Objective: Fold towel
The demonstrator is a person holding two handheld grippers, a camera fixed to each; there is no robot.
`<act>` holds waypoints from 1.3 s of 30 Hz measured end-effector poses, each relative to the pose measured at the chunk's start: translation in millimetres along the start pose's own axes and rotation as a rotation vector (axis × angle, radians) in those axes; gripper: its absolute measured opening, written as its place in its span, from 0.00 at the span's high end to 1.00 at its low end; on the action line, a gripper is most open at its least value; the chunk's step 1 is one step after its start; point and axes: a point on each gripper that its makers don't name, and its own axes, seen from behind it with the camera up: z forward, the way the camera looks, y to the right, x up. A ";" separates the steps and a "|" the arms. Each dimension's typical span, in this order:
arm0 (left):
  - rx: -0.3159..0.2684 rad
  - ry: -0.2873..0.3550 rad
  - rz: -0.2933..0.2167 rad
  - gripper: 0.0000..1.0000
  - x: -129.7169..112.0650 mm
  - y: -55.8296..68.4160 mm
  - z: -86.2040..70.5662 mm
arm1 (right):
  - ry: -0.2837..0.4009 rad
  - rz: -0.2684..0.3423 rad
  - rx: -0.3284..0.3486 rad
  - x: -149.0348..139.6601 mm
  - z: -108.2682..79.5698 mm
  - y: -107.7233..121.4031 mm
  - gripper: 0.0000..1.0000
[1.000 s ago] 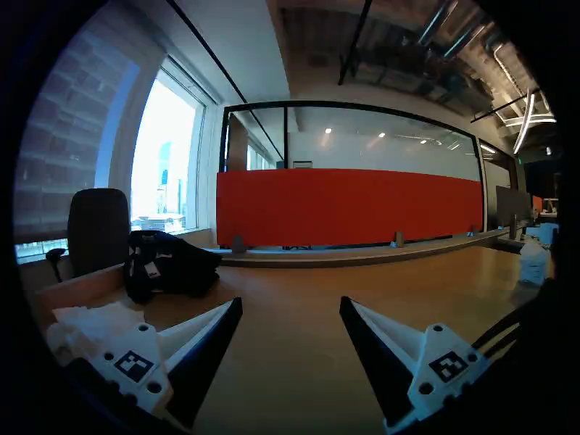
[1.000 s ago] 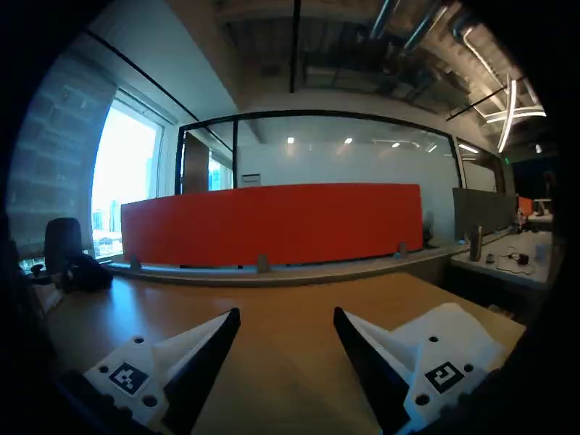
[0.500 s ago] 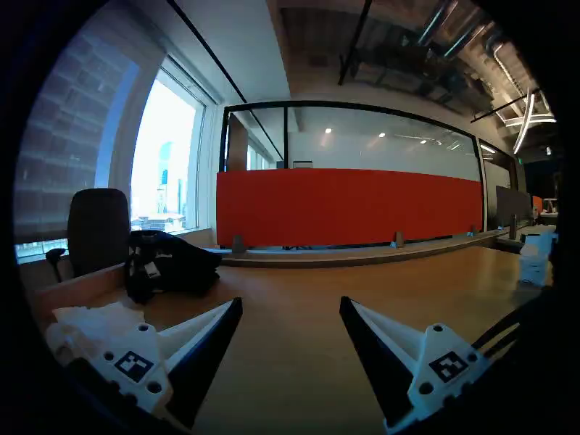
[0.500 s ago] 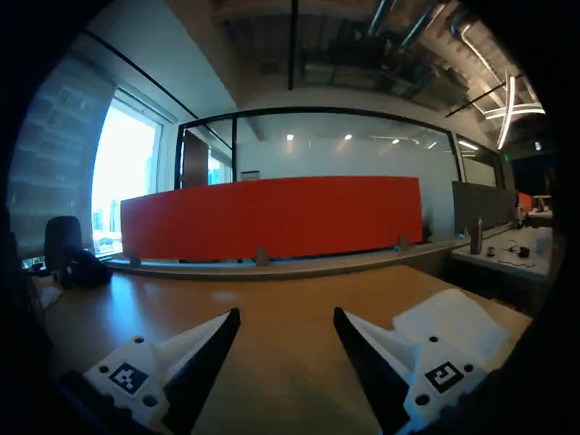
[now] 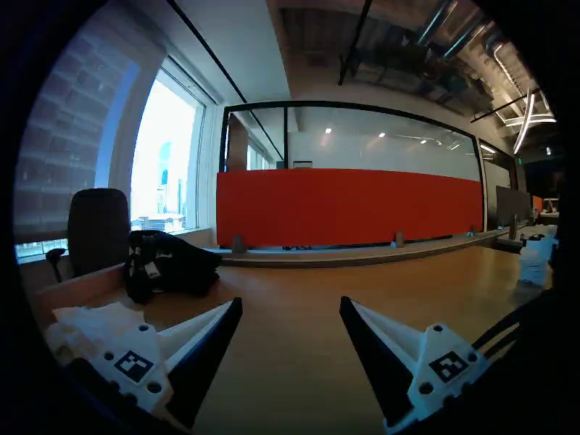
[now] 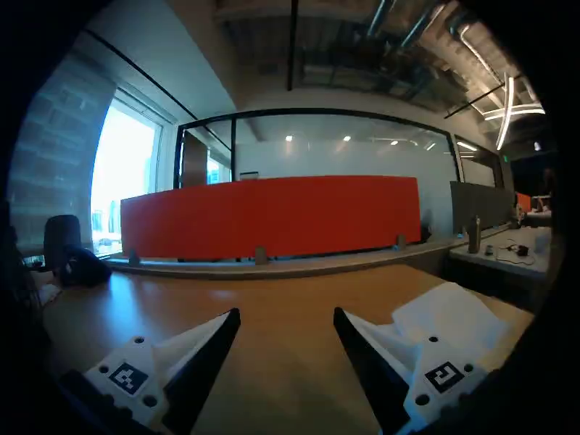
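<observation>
We see the left gripper [image 5: 290, 301] spread wide over the wooden table [image 5: 290, 377], gripping nothing. A crumpled white cloth [image 5: 90, 319] lies at eight o'clock and a black bag [image 5: 170, 267] at nine. The right gripper [image 6: 286, 312] is likewise spread and empty, with the white towel [image 6: 457, 315] at four o'clock, just behind one finger.

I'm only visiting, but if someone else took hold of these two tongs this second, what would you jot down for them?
Left tongs: open, empty, above the wooden table.
Right tongs: open, empty.
White towel lies rumpled on the table, just past the right tongs' right-hand finger.
More white cloth sits by the left tongs, near a black bag.
Done: no fold evident. Left: grip the towel, fold it.
</observation>
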 end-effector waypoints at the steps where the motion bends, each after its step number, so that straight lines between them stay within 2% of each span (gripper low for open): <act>1: 0.000 0.000 0.000 0.00 0.1 0.1 0.0 | 0.002 -0.002 0.000 0.2 -0.3 -0.2 0.00; 18: 0.000 0.000 0.000 0.00 0.4 0.2 -0.1 | 0.009 -0.058 0.014 -3.4 -2.6 -9.9 0.00; 39: 0.000 0.000 0.000 0.00 0.7 -0.2 0.0 | 0.006 -0.059 0.012 -5.0 -3.3 -10.3 0.00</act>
